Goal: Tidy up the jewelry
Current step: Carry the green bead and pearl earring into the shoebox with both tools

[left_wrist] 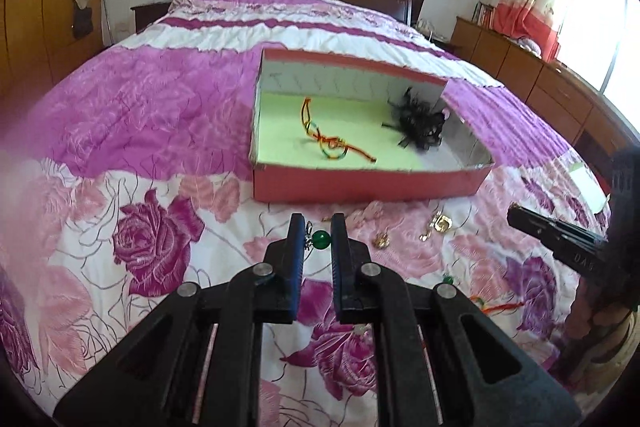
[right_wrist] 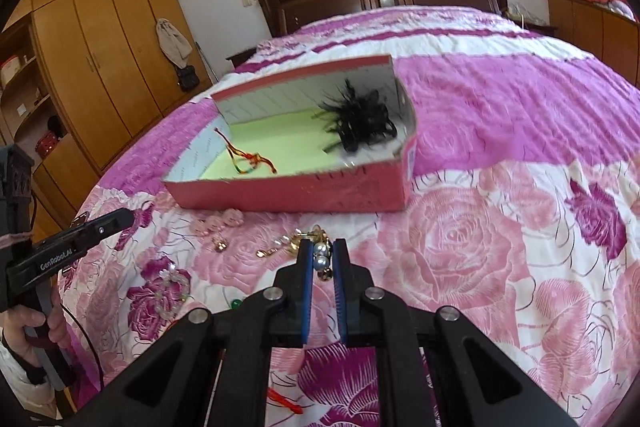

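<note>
My left hand-held gripper [left_wrist: 316, 227] stands apart around a green bead earring [left_wrist: 320, 240]; my right hand-held gripper [right_wrist: 323, 251] is clamped on a pearl earring [right_wrist: 321, 255]. Above both, mid-frame on the bed [left_wrist: 160, 115], the red box [left_wrist: 360, 183] holds a coloured cord [left_wrist: 328, 143] and black feather piece [left_wrist: 420, 125]. Gold earrings [left_wrist: 436, 227] lie loose before it; a clear bead bracelet [right_wrist: 170, 287] shows only in the right view.

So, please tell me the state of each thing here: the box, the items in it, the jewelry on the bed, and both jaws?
Red box: open, no lid, on the bed.
Colored cord: inside the box.
Black feather piece: inside the box.
Green bead piece: between the left gripper jaws, grip unclear.
Pearl piece: between the right gripper jaws, grip unclear.
Gold earrings: loose on the bedspread.
</note>
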Available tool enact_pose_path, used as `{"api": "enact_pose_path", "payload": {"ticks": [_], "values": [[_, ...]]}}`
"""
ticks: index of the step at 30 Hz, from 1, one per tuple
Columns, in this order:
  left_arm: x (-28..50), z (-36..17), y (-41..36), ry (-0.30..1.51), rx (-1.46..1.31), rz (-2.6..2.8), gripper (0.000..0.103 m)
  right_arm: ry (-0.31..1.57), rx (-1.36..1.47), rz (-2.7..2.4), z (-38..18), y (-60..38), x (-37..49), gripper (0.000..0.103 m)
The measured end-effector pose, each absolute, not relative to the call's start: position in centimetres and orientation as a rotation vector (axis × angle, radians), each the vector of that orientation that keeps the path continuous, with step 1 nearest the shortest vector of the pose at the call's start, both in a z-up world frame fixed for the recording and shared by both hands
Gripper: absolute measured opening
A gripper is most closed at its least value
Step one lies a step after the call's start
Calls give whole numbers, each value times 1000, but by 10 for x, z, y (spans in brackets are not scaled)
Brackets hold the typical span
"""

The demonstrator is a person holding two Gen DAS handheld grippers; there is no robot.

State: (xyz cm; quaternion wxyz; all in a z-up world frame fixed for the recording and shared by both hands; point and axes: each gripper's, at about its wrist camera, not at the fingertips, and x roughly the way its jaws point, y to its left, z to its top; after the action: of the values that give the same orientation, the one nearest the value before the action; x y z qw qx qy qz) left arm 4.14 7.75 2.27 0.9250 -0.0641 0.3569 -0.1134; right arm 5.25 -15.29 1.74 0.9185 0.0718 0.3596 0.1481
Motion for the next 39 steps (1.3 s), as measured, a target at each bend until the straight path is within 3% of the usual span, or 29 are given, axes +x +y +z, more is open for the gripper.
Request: {"api": "enact_pose_path", "payload": {"ticks": [39], "values": [[93,75,45,338,-98,-220,4,414,104,290,83,-143,109,11]]}}
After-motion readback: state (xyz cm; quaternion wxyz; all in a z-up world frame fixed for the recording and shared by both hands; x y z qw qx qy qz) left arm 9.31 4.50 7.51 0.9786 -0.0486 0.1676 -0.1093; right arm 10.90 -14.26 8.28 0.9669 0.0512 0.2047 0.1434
